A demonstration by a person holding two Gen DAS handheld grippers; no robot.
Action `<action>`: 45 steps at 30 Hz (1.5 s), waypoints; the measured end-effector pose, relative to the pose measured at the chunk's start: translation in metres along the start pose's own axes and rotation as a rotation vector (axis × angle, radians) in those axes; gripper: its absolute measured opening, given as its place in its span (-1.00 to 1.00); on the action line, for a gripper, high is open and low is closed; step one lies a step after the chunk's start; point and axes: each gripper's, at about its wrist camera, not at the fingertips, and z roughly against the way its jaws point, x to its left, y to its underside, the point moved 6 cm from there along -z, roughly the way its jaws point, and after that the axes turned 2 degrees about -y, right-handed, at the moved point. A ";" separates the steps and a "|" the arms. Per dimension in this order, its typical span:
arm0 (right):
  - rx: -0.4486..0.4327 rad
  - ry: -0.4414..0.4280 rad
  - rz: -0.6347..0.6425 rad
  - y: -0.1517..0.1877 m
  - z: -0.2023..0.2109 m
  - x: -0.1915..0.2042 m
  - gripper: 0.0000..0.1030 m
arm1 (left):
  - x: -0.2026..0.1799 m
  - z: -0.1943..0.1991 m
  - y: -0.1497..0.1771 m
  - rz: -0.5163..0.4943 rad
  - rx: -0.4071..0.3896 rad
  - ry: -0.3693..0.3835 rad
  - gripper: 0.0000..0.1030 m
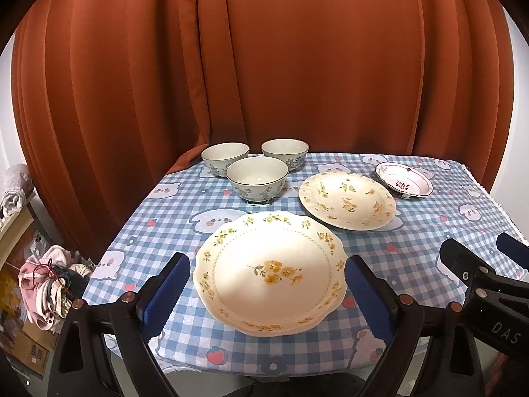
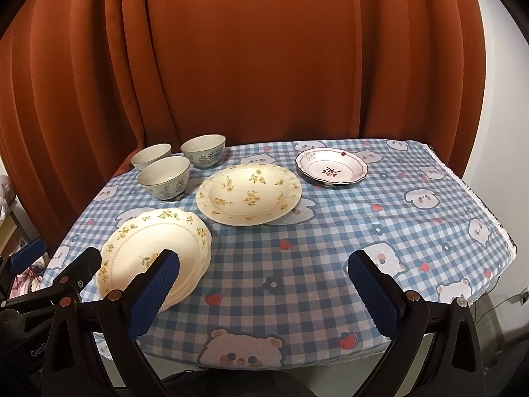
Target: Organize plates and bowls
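1. Rust-red curtains (image 1: pixel 264 66) hang behind a worktop (image 2: pixel 297 248) covered in a blue checked cloth printed with bears; nothing on it is stacked with another kind yet.
2. Both tools are spread wide and hold nothing. The left tool (image 1: pixel 267 291) hangs low at the near edge, and the right tool (image 2: pixel 264 284) hangs beside it over bare cloth.
3. In the left view the scalloped plate (image 1: pixel 271 271) sits straight ahead at 12 o'clock, between the two blue pads, not touched by either. In the right view it looks like a stack of several such plates.
4. The round flowered plate (image 1: pixel 347 200) lies at 1 o'clock from the left tool. The small red-patterned dish (image 2: pixel 331 166) lies farther off at 2 o'clock. Three bowls (image 1: pixel 258 178) cluster at 12 o'clock near the curtain, close together.
5. The likely step is gathering plates onto the scalloped one.
6. To do it well, take a plate by its rim: slide one pad under the raised edge, keep the other on top, and close firmly, since glazed china may slip.
7. Lift level, and lower it centred so the rims nest without chipping.
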 end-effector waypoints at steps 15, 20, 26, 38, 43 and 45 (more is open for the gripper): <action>0.013 0.009 0.001 0.004 0.000 0.000 1.00 | 0.001 -0.003 0.002 -0.005 0.013 -0.002 0.84; 0.015 0.009 0.002 0.005 -0.001 0.000 1.00 | 0.000 -0.004 0.003 -0.002 0.022 0.000 0.84; 0.015 0.010 0.003 0.005 -0.002 0.000 1.00 | 0.000 -0.004 0.003 -0.004 0.022 0.001 0.84; 0.016 0.012 -0.001 0.006 -0.002 -0.003 1.00 | 0.000 -0.004 0.003 -0.002 0.021 0.000 0.84; 0.015 0.013 -0.001 0.006 -0.002 -0.004 1.00 | 0.000 -0.004 0.003 -0.003 0.022 0.000 0.84; 0.015 0.013 -0.001 0.007 -0.002 -0.004 1.00 | -0.001 -0.004 0.003 -0.003 0.021 0.002 0.84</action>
